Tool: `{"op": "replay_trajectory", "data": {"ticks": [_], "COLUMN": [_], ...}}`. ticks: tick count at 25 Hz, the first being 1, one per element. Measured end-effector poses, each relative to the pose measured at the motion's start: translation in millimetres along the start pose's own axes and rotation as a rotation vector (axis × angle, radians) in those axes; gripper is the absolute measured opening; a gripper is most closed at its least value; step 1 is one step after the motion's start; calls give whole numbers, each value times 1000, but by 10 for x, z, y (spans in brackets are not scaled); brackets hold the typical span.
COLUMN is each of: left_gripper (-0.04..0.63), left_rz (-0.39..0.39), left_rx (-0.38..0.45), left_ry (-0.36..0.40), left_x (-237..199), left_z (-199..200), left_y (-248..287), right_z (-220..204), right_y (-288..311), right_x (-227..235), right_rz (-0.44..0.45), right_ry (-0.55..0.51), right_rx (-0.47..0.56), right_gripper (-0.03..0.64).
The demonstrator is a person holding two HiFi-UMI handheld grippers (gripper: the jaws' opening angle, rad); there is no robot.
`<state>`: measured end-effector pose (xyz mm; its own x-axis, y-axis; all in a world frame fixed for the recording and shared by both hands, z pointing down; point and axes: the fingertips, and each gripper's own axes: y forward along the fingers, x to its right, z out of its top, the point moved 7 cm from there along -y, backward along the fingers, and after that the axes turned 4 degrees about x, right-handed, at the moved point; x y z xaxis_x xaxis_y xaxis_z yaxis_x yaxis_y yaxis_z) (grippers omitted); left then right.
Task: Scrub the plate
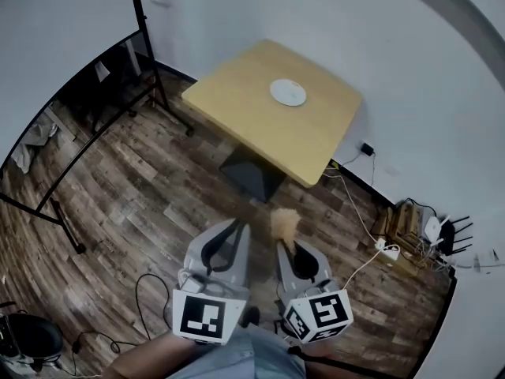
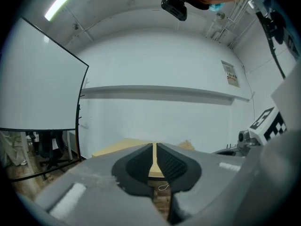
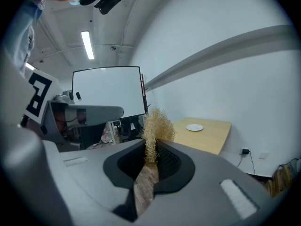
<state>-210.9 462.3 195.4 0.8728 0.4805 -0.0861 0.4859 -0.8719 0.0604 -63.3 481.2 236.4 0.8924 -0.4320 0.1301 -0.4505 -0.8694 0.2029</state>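
right tool (image 3: 151, 149), perhaps scrubber (image 3: 157, 125); plate (image 3: 194, 127) mid-table (image 3: 214, 138)

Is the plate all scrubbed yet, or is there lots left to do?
Not started yet. Done: the right gripper holds the straw-coloured scrubber pinched in its jaws. Now: both grippers are over the wooden floor, away from the table; the left gripper is shut and empty. Left: go to the white plate on the table and scrub it.

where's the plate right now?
The plate lies alone on the table, toward its far side, upper centre of the head view. In the right gripper view it shows right of the scrubber.
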Motion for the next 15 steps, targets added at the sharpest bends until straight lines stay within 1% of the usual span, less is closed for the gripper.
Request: {"op": "replay_trajectory", "data": {"ticks": [3, 10, 15], "left_gripper": [48, 48, 48], "left_rz": [-4, -31, -34], "left_rx": [26, 101, 114], "left_ry": [-10, -15, -28], "left_x": [-286, -750, -894], "left_z": [77, 283, 305], "left_y": [100, 363, 426], "right_z": [164, 486, 626], "right_y": [284, 804, 949], "right_x": [-92, -175, -193], "right_rz": [6, -14, -21], "right_ry": [-28, -74, -106], "right_rx": [10, 66, 88], "right_gripper": [48, 48, 48]}}
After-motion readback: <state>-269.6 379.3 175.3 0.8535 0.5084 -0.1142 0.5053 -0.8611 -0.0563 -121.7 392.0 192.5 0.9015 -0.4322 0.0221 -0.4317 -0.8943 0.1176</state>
